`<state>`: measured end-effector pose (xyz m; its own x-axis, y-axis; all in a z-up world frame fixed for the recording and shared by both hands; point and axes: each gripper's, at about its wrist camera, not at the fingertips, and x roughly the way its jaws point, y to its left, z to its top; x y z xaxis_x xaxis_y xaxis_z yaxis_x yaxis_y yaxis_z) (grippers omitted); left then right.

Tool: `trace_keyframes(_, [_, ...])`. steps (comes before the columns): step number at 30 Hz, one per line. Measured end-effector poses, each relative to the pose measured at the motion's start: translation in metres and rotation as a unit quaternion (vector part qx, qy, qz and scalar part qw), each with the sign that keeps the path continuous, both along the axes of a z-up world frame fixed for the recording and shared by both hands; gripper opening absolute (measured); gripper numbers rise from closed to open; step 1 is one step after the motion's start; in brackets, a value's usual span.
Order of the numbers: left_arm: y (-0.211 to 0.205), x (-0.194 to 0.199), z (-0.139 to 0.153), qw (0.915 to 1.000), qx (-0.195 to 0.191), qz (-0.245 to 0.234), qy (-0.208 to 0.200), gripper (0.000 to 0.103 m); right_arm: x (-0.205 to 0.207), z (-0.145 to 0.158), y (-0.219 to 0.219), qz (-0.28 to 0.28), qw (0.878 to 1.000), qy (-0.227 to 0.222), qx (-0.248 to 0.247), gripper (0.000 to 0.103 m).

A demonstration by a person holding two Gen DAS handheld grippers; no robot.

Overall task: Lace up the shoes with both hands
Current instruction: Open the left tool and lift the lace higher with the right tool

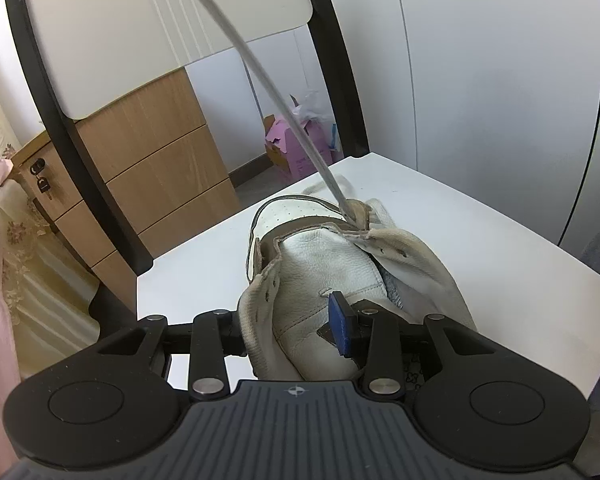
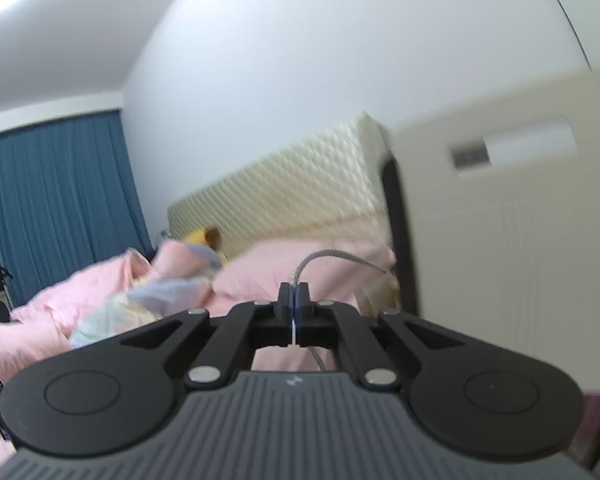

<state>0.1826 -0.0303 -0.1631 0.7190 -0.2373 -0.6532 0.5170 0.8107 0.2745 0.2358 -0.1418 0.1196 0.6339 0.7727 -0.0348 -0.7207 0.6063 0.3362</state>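
I am pinning the white shoe (image 1: 320, 264) with my left gripper (image 1: 291, 324): one blue pad (image 1: 340, 326) is pressing on the tongue side and the other finger is hidden behind the collar, so the gripper is clamping the shoe's upper at a middling width. The shoe is sitting low in the middle of the left wrist view, toe pointing away, on the white bench (image 1: 480, 240).

My right gripper (image 2: 293, 300) is pinched fully shut on the grey lace (image 2: 324, 256), its free end curling out past the fingertips toward the centre right of that frame. In the left view the lace (image 1: 259, 80) is running taut from a front eyelet to the upper left of the frame.

To do this well, I judge I should be pulling in line with the eyelet, keeping the shoe held down so it does not lift, and stopping once the slack is out.
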Motion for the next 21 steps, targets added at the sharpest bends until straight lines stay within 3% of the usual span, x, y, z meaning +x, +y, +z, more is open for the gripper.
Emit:
trace_keyframes(5, [0.000,0.000,-0.001,1.0000,0.003,-0.003,-0.001,0.040,-0.009,0.054,0.011,0.018,0.998,-0.047,0.024,0.001])
trace_keyframes(8, [0.000,0.000,0.000,1.0000,0.001,-0.004,0.000,0.040,-0.013,0.085,0.021,0.028,0.997,-0.076,0.013,0.001])
trace_keyframes(11, [0.003,0.001,0.001,1.0000,-0.006,-0.006,0.005,0.040,-0.016,0.094,0.036,0.036,0.995,-0.086,-0.019,0.002])
trace_keyframes(15, [0.013,0.003,0.006,0.9993,-0.032,-0.009,0.016,0.044,-0.006,0.064,0.038,0.028,0.997,-0.055,-0.044,0.002])
trace_keyframes(18, [0.029,0.002,0.009,0.9975,-0.063,-0.009,0.030,0.061,0.006,0.030,0.023,0.005,0.999,-0.020,-0.045,0.002])
trace_keyframes(21, [0.044,-0.005,0.014,0.9959,-0.085,-0.007,0.028,0.064,0.013,-0.009,0.005,-0.017,0.999,0.019,-0.040,0.002])
